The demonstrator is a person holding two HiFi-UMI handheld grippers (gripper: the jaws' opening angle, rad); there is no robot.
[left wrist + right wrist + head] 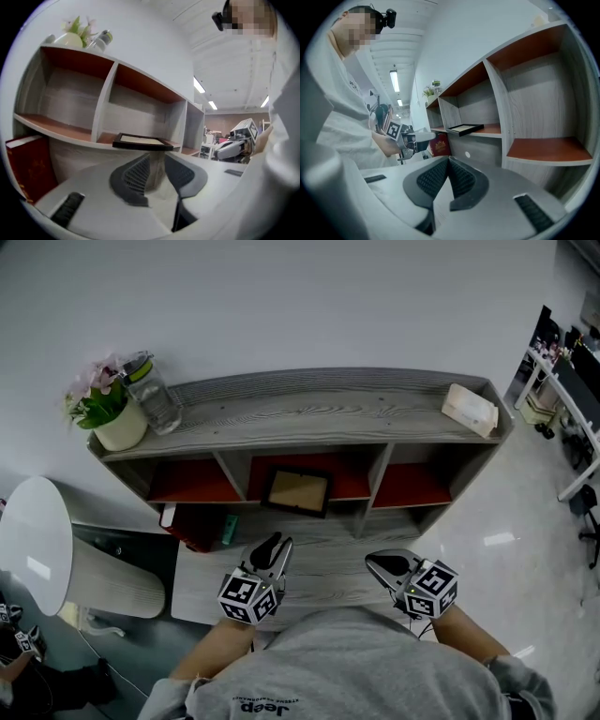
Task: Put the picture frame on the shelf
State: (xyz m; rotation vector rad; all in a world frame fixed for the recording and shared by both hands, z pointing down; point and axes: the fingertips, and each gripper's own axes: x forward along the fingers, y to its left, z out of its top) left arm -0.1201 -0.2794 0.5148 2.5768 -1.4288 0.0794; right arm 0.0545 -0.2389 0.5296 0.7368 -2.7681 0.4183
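The black picture frame (298,491) with a tan centre lies flat in the middle compartment of the grey shelf (309,409). In the left gripper view the picture frame (140,140) rests on the shelf board just beyond the jaws; in the right gripper view the picture frame (464,129) sits further off to the left. My left gripper (272,545) (157,157) hovers over the desk in front of that compartment, jaws a little apart with nothing between them. My right gripper (380,563) (449,160) hangs to the right, its tips together and empty.
A red book (192,526) and a small green item stand under the left compartment. On the shelf top are a flower pot (108,413), a bottle (155,399) and a beige box (472,409). A white round table (37,540) stands at the left.
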